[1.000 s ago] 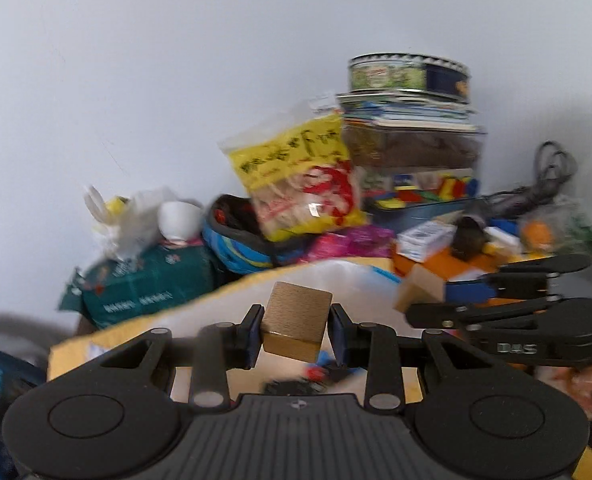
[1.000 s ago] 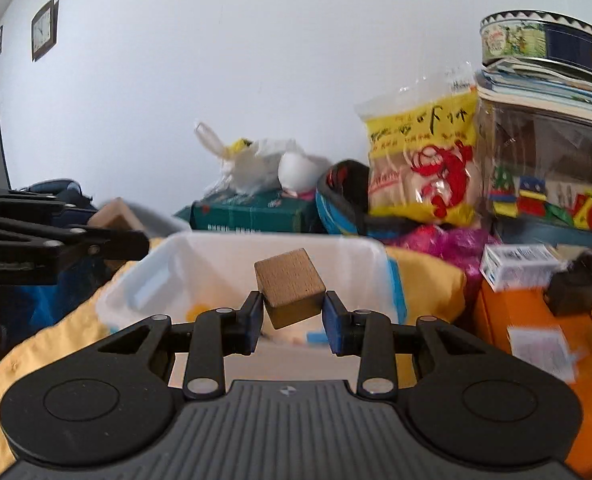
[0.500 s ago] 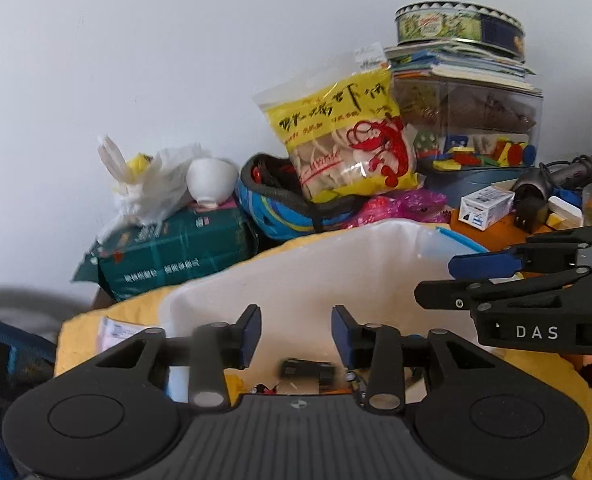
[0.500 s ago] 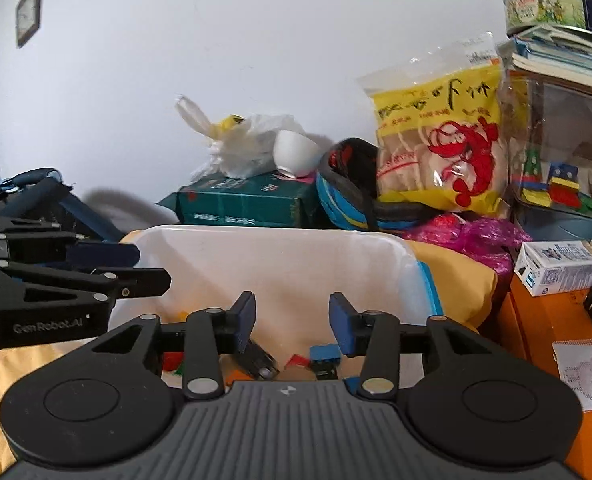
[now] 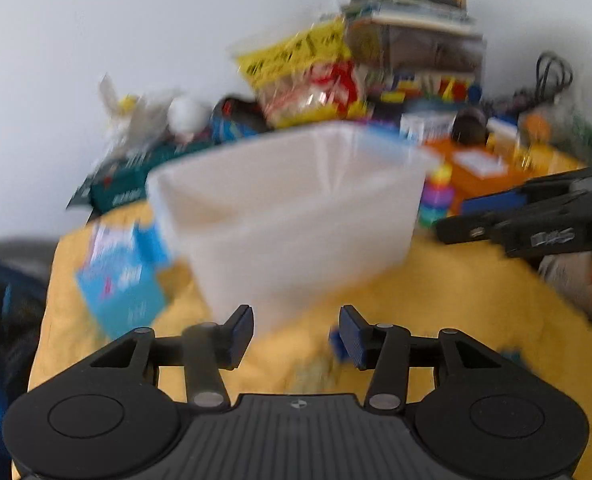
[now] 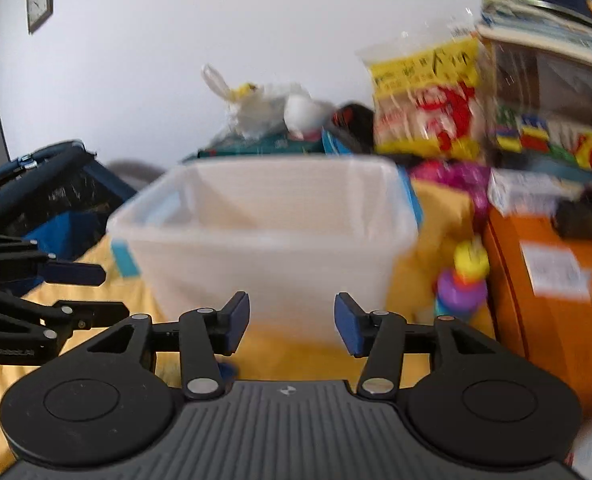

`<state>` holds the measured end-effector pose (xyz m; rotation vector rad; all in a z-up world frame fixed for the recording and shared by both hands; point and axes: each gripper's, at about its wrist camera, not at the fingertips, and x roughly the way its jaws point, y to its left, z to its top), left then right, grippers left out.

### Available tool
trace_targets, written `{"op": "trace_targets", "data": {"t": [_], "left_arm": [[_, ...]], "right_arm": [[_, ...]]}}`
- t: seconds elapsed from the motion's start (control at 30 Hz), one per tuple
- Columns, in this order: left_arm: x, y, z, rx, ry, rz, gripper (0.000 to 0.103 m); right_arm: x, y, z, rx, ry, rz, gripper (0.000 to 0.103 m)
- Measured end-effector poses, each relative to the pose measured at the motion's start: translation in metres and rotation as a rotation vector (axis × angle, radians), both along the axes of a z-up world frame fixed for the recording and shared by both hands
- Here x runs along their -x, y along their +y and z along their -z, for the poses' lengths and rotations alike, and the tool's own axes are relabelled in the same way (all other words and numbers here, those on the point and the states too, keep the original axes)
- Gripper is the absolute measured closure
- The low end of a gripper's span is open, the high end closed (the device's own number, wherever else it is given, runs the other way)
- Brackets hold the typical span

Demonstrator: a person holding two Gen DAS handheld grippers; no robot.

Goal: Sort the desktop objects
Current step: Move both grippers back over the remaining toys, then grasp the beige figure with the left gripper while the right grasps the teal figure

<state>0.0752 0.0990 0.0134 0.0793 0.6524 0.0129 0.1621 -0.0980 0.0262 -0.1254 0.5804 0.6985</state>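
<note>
Left tool (image 5: 296, 330) wide apart, empty, right tool (image 6: 292, 320) likewise

A plain white wall (image 6: 176, 60) stands behind everything, evenly lit by soft daylight. High on it, far to the left of the yellow-covered table (image 6: 304, 352), hangs a small dark-framed clock (image 6: 40, 2). Lower on that side, just past the table's left edge, sits dark blue furniture with a padded rail (image 6: 36, 172), too blurred to name.
</note>
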Motion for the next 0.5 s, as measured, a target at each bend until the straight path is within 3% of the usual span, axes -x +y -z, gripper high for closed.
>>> {"op": "trace_targets", "data": {"t": [0.23,0.5], "left_arm": [[0.026,-0.003,0.040,0.018,0.099,0.001,0.051],[0.015,-0.004,0.053,-0.036,0.106,0.022,0.051]], "right_arm": [[0.031,0.001,0.042,0.100,0.128,-0.045,0.053],[0.040,0.035,0.069,0.258,0.069,-0.072,0.059]]}}
